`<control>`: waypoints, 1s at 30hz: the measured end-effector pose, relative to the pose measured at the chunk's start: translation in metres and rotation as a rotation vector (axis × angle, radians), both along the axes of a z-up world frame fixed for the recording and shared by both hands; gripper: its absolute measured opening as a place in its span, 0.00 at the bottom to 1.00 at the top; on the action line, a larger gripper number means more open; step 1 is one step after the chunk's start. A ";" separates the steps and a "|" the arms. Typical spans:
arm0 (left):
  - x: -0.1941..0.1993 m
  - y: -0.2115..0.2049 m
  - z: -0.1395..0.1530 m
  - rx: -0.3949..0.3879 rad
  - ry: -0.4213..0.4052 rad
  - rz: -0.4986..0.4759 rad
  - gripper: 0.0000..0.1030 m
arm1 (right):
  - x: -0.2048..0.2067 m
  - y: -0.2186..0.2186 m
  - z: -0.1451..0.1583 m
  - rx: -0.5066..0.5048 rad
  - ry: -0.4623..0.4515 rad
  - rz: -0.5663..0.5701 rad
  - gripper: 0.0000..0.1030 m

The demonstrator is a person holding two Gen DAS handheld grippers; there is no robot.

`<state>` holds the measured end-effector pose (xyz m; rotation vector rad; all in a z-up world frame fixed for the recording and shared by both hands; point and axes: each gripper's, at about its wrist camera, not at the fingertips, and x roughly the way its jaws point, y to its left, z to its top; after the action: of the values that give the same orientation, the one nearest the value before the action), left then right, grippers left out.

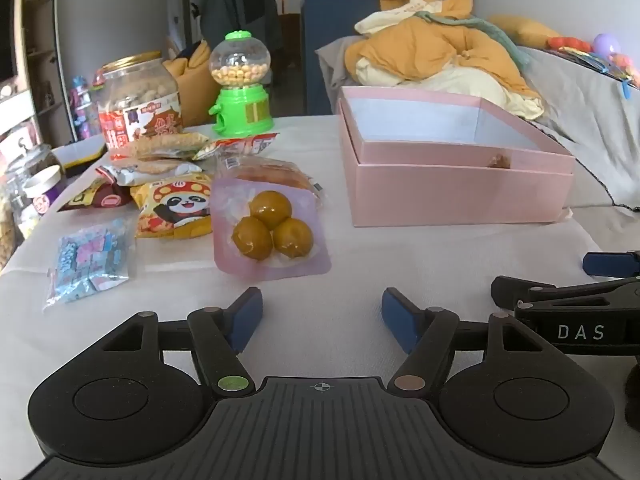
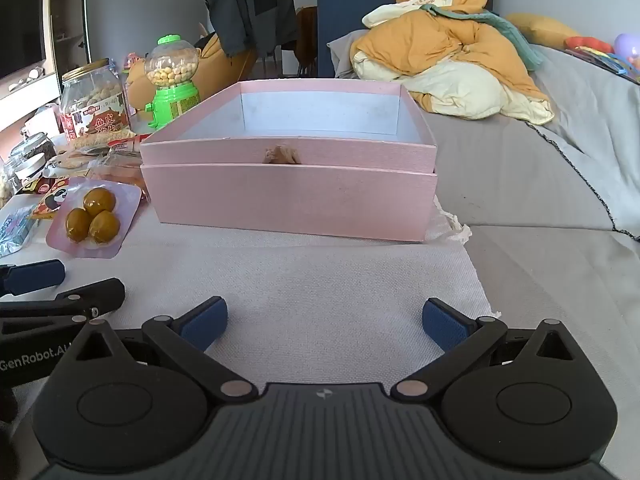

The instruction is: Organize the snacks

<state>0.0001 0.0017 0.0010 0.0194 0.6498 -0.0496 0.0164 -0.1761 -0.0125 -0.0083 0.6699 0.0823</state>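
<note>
— Where are the two claws?

— Both hover low over the white cloth of the worktop [image 2: 320, 272], side by side. The left claw [image 1: 322, 320] is spread wide and pinches nothing; the right claw [image 2: 324, 326] is spread too, with nothing between its blue pads.

— And the snacks?

— Clustered on the left. A pink pack of three brown eggs [image 1: 272, 226] lies nearest, just ahead of the left claw. Beside it sit a panda packet [image 1: 178, 210] and a blue packet [image 1: 90, 262]. Behind them stand a nut jar [image 1: 140, 98] and a green candy dispenser [image 1: 240, 84].

— The box?

— The pink box [image 2: 288, 196] sits open straight ahead of the right claw, to the right of the snacks; I see nothing inside it.
</note>
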 end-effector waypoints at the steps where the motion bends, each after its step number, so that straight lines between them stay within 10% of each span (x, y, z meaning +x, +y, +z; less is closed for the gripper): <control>1: 0.000 0.000 0.000 0.004 0.000 0.000 0.71 | 0.000 0.000 0.000 -0.006 0.000 0.000 1.00; 30: 0.001 -0.001 0.000 0.023 0.001 0.000 0.71 | 0.000 0.000 -0.002 -0.001 0.000 0.000 1.00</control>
<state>0.0010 0.0005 0.0006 0.0416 0.6509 -0.0423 0.0166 -0.1757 -0.0142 -0.0093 0.6700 0.0819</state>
